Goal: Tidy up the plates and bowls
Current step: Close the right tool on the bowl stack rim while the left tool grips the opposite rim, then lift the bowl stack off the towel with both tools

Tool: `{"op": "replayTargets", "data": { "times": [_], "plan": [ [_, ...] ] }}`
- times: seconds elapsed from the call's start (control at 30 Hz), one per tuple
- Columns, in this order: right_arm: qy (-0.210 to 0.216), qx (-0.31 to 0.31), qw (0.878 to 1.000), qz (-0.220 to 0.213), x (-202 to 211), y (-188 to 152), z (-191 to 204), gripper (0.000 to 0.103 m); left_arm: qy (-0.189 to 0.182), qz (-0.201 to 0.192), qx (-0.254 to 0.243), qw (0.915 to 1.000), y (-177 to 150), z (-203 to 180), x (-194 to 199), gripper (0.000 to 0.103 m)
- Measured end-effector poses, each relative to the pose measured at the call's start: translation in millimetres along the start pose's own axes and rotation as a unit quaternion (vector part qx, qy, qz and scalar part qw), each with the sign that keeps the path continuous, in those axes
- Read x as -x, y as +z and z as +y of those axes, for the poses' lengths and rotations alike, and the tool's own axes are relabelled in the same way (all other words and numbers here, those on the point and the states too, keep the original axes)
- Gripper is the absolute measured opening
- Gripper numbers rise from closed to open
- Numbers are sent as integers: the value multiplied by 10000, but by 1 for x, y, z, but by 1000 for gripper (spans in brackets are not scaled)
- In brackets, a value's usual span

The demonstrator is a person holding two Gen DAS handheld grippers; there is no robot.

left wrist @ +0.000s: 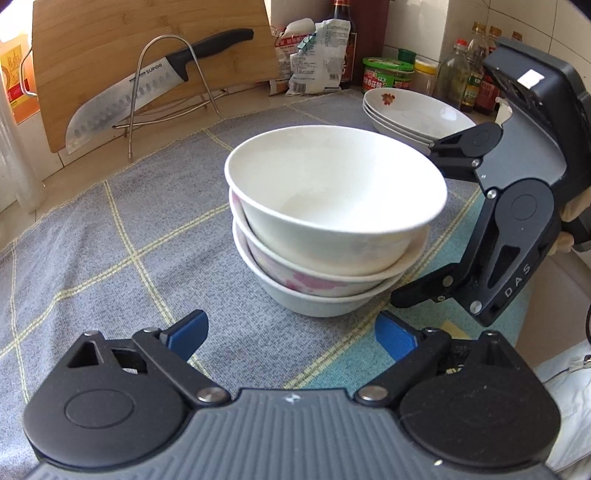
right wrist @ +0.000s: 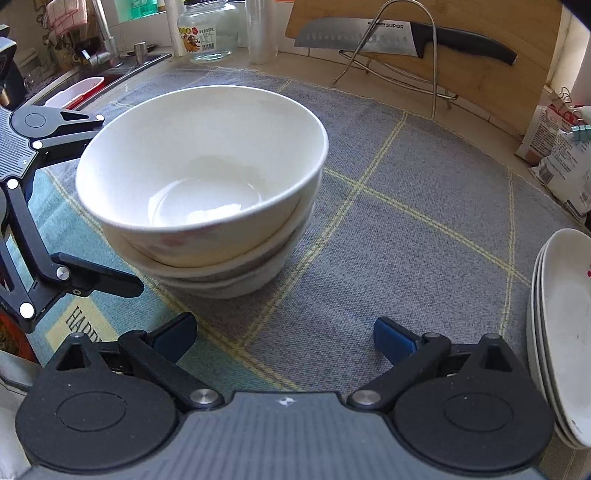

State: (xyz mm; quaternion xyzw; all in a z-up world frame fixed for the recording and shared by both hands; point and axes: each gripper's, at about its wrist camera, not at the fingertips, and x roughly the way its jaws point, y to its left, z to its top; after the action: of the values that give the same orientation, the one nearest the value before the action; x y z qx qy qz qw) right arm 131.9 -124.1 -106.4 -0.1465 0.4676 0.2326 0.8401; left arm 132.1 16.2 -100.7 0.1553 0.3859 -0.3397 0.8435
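Observation:
Three white bowls [left wrist: 332, 206] sit nested in a stack on a grey checked cloth [left wrist: 122, 236]; the lower ones show pink flower prints. My left gripper [left wrist: 291, 334] is open just short of the stack, nothing between its blue pads [left wrist: 192, 332]. At the stack's right side the right gripper [left wrist: 412, 223] is open too, its black fingers close to the bowls. In the right wrist view the bowl stack [right wrist: 203, 184] stands ahead and left of the open right gripper [right wrist: 286, 336], and the left gripper [right wrist: 120, 203] flanks it. Three white plates [left wrist: 413, 114] [right wrist: 565, 325] are stacked apart.
A knife [left wrist: 122, 99] rests in a wire rack [left wrist: 162, 85] against a bamboo cutting board [left wrist: 110, 44] at the back. Bags [left wrist: 317, 59], a green-lidded jar [left wrist: 388, 74] and bottles [left wrist: 476, 70] line the wall. A glass jar [right wrist: 208, 29] and a sink [right wrist: 85, 85] lie beyond the cloth.

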Motion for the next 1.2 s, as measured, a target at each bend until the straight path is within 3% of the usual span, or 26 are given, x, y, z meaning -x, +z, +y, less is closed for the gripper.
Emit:
{"op": "replayTargets", "data": {
  "times": [0.13, 0.37, 0.67, 0.87, 1.07, 1.2],
  "plan": [
    [189, 412, 9988, -158, 0, -6, -3, 103, 233, 160, 67, 9996, 1, -11, -9, 96],
    [507, 892, 9940, -378, 5, -15, -14, 103, 304, 394, 232, 9985, 5, -18, -21, 103],
    [668, 1056, 9900, -653, 7, -21, -21, 103, 190, 117, 55, 9997, 1, -19, -20, 103],
    [642, 1050, 9908, -569, 6, -17, -18, 103, 112, -117, -69, 9998, -4, -20, -19, 103],
    [645, 1137, 9907, -376, 1, -4, -14, 103, -64, -30, -293, 9995, 1, -15, -20, 102],
    [591, 1413, 9877, -308, 1, 6, -6, 103, -301, -106, -674, 9972, 2, -10, -17, 101]
  ]
}}
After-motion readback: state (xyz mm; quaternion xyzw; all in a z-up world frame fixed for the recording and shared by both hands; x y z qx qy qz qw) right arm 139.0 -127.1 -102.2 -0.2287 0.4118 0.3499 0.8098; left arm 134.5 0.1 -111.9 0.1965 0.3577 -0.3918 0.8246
